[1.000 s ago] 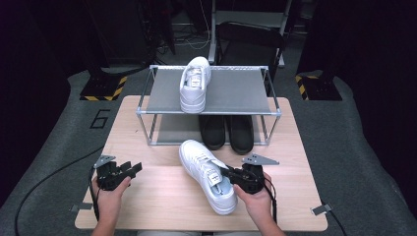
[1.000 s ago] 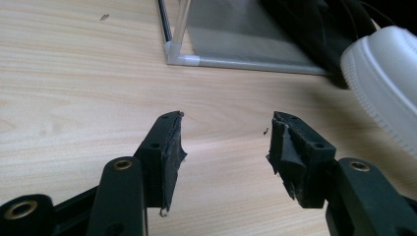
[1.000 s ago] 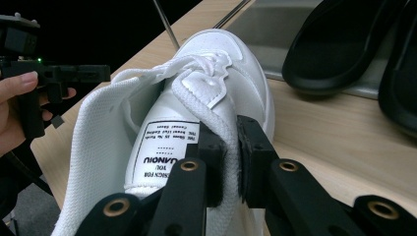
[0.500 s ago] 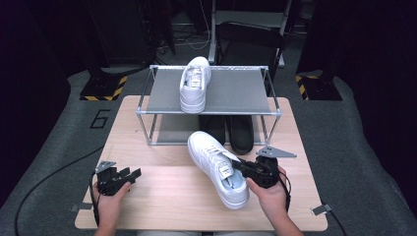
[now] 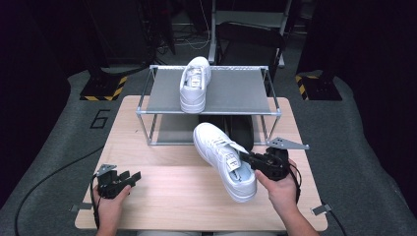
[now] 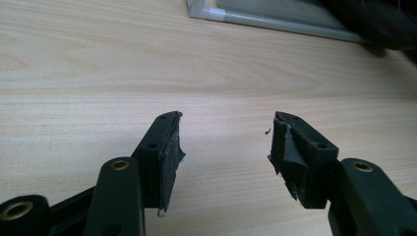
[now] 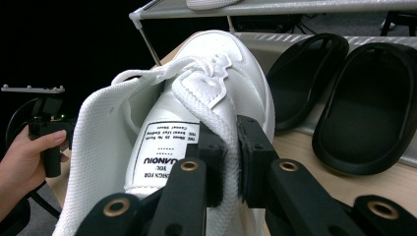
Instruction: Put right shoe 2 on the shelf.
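The right gripper (image 5: 252,161) is clamped on the collar of a white sneaker (image 5: 223,158), jaws pinching the padded side wall beside the tongue. Since a second ago the shoe has come up off the table (image 5: 162,196) and swung ahead, its toe now aimed at the rack (image 5: 209,112), so it looks bound for a place beside its mate (image 5: 194,83) on the top shelf. Beyond the jaws, black slippers (image 7: 339,88) occupy the lower shelf. Far across, the left gripper (image 5: 129,176) rests low, jaws apart and empty.
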`<state>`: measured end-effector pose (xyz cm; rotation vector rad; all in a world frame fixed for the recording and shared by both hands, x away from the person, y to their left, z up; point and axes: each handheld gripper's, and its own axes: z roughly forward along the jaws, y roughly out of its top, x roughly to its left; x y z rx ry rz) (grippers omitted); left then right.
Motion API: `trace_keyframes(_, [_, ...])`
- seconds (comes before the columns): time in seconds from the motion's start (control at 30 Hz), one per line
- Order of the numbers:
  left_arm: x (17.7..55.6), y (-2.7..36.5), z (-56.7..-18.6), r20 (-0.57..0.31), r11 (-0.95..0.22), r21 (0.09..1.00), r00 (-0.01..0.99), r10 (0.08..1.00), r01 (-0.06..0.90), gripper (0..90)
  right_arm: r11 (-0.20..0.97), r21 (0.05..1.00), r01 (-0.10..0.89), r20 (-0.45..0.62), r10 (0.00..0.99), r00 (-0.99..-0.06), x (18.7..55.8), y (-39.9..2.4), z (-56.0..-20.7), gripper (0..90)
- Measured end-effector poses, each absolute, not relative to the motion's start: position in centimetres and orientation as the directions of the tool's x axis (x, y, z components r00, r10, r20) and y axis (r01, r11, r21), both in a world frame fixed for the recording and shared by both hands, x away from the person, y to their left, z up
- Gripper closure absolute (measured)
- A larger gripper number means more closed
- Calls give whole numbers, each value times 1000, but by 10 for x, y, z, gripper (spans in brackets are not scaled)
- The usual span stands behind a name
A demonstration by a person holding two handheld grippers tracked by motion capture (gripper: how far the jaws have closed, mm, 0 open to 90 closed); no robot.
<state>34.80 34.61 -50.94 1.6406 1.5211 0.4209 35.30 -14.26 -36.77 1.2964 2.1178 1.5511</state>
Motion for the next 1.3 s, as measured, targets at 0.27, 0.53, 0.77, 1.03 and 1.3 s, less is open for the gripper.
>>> trace_keyframes(0.27, [347, 348, -512, -297, 95, 747, 203, 933, 658, 443, 50, 862, 504, 298, 755, -584, 353, -150, -357, 821])
trace_keyframes(0.53, [346, 348, -512, -299, 93, 742, 204, 932, 663, 443, 54, 866, 497, 285, 764, -580, 351, -157, -349, 821])
trace_keyframes(0.77, [346, 348, -512, -297, 90, 741, 206, 932, 665, 443, 52, 869, 491, 279, 768, -576, 349, -162, -343, 821])
trace_keyframes(1.03, [346, 347, -513, -305, 99, 742, 202, 931, 663, 443, 49, 875, 482, 276, 767, -579, 348, -166, -333, 821])
trace_keyframes(1.3, [346, 348, -513, -298, 93, 745, 205, 932, 661, 443, 35, 881, 471, 273, 776, -568, 349, -173, -321, 821])
